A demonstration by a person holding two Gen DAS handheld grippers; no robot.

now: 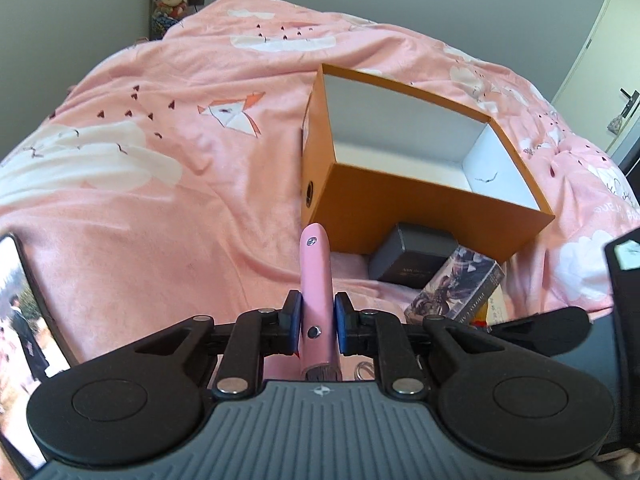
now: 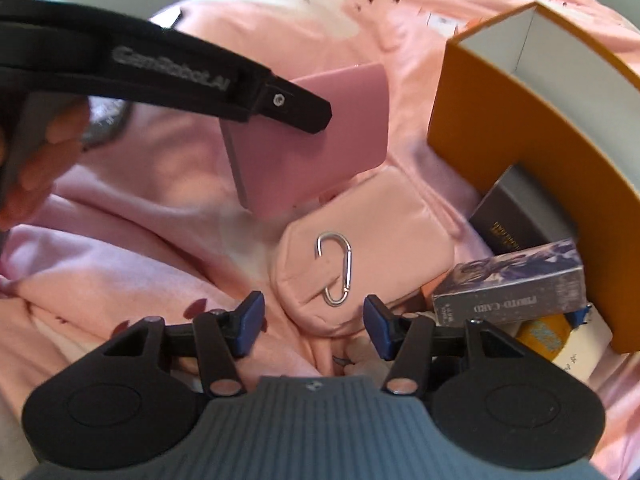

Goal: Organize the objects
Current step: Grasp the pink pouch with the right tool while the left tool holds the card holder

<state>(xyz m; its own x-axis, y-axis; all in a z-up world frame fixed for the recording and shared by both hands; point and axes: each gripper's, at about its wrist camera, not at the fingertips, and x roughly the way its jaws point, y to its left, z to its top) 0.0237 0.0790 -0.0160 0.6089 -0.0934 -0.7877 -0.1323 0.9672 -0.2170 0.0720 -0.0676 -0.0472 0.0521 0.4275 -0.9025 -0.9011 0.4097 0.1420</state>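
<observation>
Two grippers were at work: my left gripper [image 1: 316, 322] fingers pinched the flat pink device [image 1: 317, 280] above the bed, needing a level carry over the orange box [image 1: 420, 200], while my right gripper [image 2: 314, 322] hovered spread over the carabiner [image 2: 336, 268].

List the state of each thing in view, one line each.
left gripper: shut on the pink flat case
pink flat case: held edge-on, lifted off the bed
right gripper: open, holding nothing
orange box: open, no lid, looks empty
carabiner: lying on the pink pouch
pink pouch: resting on the blanket
</observation>
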